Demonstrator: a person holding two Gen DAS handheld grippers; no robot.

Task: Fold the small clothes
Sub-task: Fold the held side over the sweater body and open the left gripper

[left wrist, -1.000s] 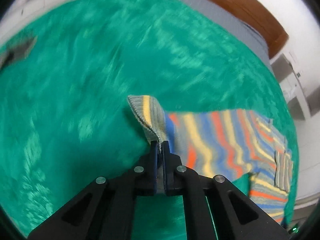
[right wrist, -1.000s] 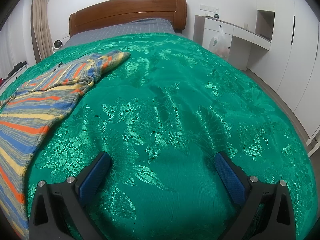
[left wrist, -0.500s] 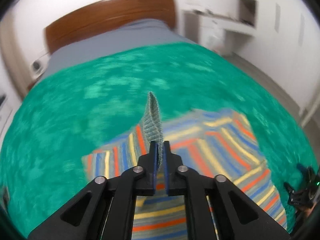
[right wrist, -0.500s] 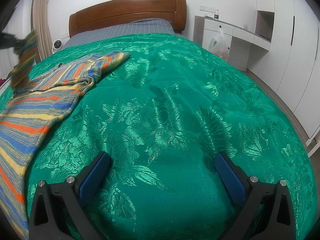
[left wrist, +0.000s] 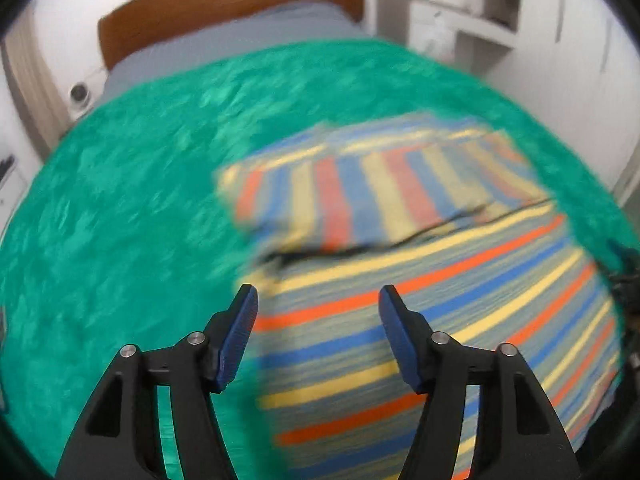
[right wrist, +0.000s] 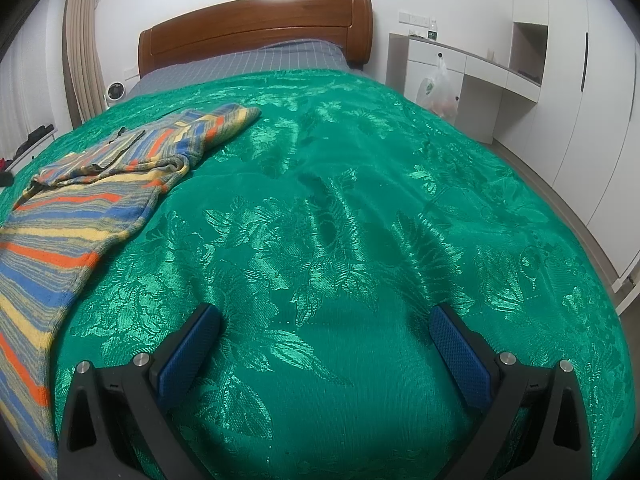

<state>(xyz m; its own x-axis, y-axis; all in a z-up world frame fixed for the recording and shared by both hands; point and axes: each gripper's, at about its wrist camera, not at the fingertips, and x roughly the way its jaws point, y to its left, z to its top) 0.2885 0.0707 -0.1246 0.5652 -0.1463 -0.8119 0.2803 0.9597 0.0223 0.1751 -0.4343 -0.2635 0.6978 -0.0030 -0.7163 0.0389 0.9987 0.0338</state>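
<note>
Green floral brocade covers the bed (right wrist: 360, 208), with a wooden headboard (right wrist: 256, 28) and white cabinets (right wrist: 576, 92) behind. On its left side lies the striped knit sweater (right wrist: 72, 216), one sleeve folded across it. Above it the left gripper (left wrist: 318, 300) is opening, nothing between its jaws; the right gripper (right wrist: 324, 320) hangs wide apart, empty, over bare cover.

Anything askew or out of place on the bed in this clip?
Nothing damaged or spilled. The striped sweater lies on the green bedspread with one sleeve folded across it, slightly crooked. The left gripper has its jaws opening, nothing between them.
</note>
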